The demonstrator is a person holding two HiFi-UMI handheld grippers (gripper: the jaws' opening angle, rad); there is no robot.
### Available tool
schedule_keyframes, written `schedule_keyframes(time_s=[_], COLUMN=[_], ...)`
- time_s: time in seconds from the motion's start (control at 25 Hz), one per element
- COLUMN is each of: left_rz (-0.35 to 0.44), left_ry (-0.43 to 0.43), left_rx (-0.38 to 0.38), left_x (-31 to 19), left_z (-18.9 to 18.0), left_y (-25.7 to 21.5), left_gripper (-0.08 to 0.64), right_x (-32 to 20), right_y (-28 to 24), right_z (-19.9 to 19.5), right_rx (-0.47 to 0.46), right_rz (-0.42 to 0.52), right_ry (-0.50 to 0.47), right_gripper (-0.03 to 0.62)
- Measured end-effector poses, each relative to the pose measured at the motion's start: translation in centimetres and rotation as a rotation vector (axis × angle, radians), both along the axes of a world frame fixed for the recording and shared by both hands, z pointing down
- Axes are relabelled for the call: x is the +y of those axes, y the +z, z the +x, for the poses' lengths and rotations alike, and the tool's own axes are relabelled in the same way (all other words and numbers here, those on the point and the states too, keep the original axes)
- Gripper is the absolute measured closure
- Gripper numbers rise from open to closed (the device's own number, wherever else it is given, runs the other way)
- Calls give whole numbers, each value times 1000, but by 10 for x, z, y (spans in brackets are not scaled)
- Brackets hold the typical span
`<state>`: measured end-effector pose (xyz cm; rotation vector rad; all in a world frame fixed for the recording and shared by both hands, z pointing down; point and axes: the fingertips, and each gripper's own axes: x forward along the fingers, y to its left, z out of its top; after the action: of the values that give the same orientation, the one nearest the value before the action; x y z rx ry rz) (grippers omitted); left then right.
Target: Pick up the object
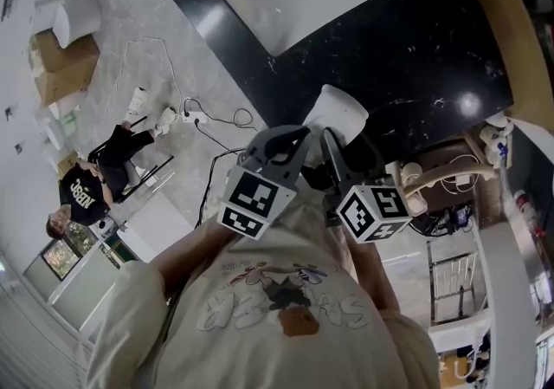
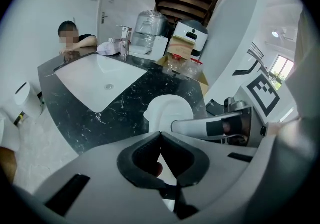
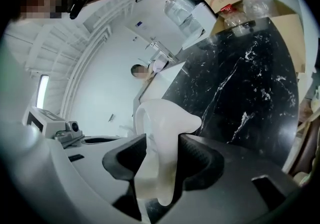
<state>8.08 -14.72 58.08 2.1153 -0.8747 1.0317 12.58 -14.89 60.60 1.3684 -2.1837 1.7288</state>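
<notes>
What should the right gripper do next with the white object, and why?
Probably raise it straight up, jaws kept closed. The right gripper is clamped on the white object over the black counter; the left gripper is shut and empty, so no handover looks ready.

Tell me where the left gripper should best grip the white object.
Take the white object by its broad rounded end: it juts free past the right gripper, shut on the narrower part. Probably come from the left, across its wall.

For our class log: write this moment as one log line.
right gripper: shut on white object; left gripper: shut, empty; beyond: black counter
</notes>
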Motion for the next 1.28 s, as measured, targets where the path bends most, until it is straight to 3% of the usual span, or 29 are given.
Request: schedule_keyframes(time_s=[0.52, 0.92, 1.28], left_rz=[14, 44, 77], left_ry=[-35, -55, -50], left_rx=[-3, 11, 31], left_x=[3, 5, 8], left_z=[-9, -19, -26], left_y=[-4, -15, -28], left_gripper=[552, 552, 552], right_x=[-4, 1, 8], right_y=[2, -8, -21], right_z=[-5, -9, -5], right_rx=[22, -42, -21], right_rz=[7, 18, 9], right_ry=[-14, 16, 75], right_gripper=[387, 444, 446])
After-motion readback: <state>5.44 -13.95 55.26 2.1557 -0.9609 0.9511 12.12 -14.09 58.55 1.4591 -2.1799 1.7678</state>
